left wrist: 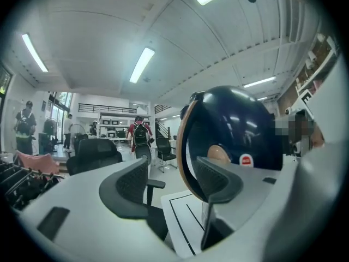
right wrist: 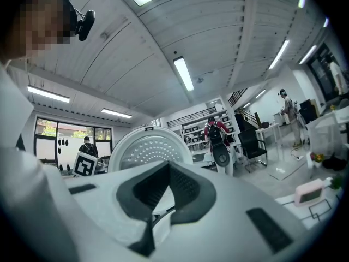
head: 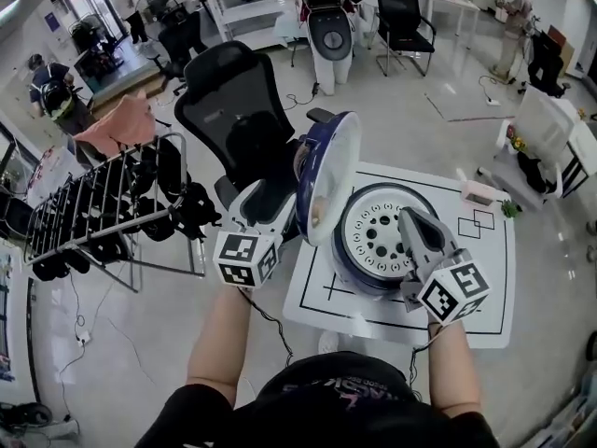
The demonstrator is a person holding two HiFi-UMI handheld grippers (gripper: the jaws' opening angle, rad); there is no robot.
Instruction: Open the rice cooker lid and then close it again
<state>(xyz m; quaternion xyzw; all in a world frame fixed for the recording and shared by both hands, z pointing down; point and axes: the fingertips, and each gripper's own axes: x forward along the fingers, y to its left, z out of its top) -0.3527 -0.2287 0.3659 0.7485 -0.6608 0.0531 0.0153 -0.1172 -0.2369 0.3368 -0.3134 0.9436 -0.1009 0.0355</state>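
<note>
**A:** so what does the rice cooker (head: 366,281) look like right now?

**B:** It's sitting on a white mat (head: 485,287) with black lines on it, right in front of the person. The lid (head: 328,171) is wide open, standing pretty much upright on the left side of the body. The outside of the lid is glossy dark blue with a tan edge and a little red round sticker. The inside is pale, and from the right gripper view you can see it's dotted with small holes. Down in the body there's a white round disc with holes (head: 373,236), with the dark blue shell around it.

**A:** and the tongs?

**B:** The left tongs (left wrist: 172,169) are spread wide. The lid's rim shows in the gap just past the tips, but the pads aren't pressing on it, so no grip. The right tongs (right wrist: 168,168) are squeezed fully together with nothing in them, hovering over the right side of the open body and pointing at the inside of the lid.
</note>
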